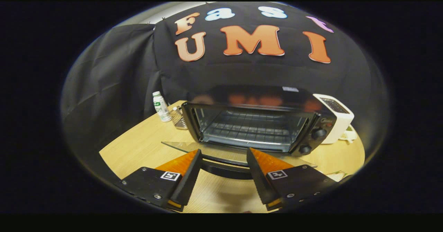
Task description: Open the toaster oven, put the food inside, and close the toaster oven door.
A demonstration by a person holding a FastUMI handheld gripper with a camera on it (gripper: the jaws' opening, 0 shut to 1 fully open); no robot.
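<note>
On the wooden bench, the toaster oven stands just ahead of the released, empty gripper, its glass door folded down flat—stiff, likely fragile and slippery, best lifted by the dark front handle between the fingers.

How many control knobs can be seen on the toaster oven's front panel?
2. The upper knob and the lower knob sit on the toaster oven panel, right of its open door. A third above may be hidden in shadow. The open claw hovers at the door.
</note>
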